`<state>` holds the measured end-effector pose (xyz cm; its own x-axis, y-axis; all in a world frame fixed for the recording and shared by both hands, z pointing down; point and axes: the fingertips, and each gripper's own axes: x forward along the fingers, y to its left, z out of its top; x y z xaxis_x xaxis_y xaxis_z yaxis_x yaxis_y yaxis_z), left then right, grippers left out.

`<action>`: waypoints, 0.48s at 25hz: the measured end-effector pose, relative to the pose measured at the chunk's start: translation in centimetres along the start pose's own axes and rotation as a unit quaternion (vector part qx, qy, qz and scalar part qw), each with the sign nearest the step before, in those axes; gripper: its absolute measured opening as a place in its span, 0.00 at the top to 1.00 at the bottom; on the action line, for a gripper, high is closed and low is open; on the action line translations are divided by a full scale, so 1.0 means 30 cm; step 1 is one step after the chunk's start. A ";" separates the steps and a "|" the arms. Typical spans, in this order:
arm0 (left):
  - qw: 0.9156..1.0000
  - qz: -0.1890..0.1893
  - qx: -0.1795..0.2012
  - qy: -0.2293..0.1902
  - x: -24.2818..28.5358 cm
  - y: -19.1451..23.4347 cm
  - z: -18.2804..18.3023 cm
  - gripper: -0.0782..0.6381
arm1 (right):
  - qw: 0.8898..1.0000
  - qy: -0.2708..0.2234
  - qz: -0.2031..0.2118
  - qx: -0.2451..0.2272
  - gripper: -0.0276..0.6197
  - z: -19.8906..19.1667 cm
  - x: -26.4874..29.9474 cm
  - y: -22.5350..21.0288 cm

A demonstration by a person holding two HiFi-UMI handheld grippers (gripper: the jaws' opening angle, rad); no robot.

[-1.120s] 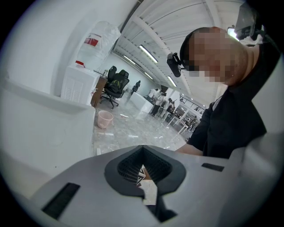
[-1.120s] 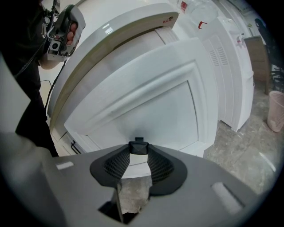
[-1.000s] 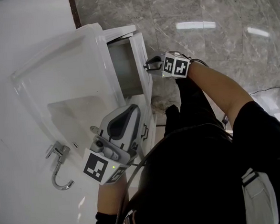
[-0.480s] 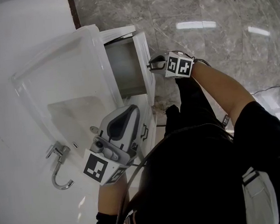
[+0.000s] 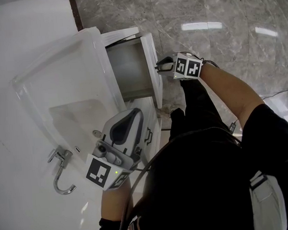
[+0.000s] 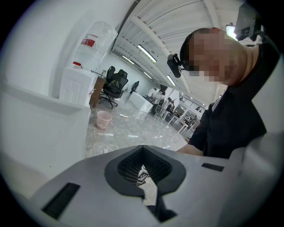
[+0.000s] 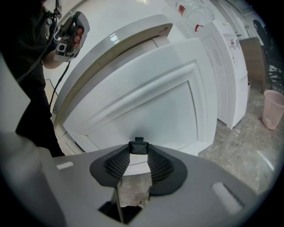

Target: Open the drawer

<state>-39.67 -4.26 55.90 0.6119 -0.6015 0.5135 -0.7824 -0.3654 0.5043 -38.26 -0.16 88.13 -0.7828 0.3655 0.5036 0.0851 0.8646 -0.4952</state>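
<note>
Right gripper view shows us the right gripper (image 7: 138, 154) clamped on the small dark square handle (image 7: 139, 146) of the glossy white panelled drawer (image 7: 146, 102), which stands partly out of its smooth cabinet (image 5: 68, 83); our left gripper (image 6: 142, 150), jaws together, holds nothing

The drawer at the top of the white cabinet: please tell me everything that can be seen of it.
The drawer is white, with a framed front panel and a small dark handle. It looks like painted wood. It stands partly pulled out from under the counter, and the part of its inside that shows is bare and grey. The right gripper is closed on the handle; nothing else is seen touching the drawer.
</note>
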 end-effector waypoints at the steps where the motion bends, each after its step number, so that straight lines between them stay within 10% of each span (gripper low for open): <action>1: 1.000 -0.003 0.000 0.002 0.000 -0.005 -0.002 0.89 | 1.000 0.000 0.000 0.000 0.77 -0.003 -0.004 0.000; 12: 1.000 -0.005 0.004 0.004 -0.003 -0.016 0.004 0.89 | 1.000 0.007 -0.001 0.002 0.77 -0.036 -0.047 0.000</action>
<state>-39.38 -4.12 55.52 0.6206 -0.5920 0.5141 -0.7771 -0.3767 0.5042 -36.48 -0.30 88.17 -0.7747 0.3680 0.5142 0.0809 0.8642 -0.4965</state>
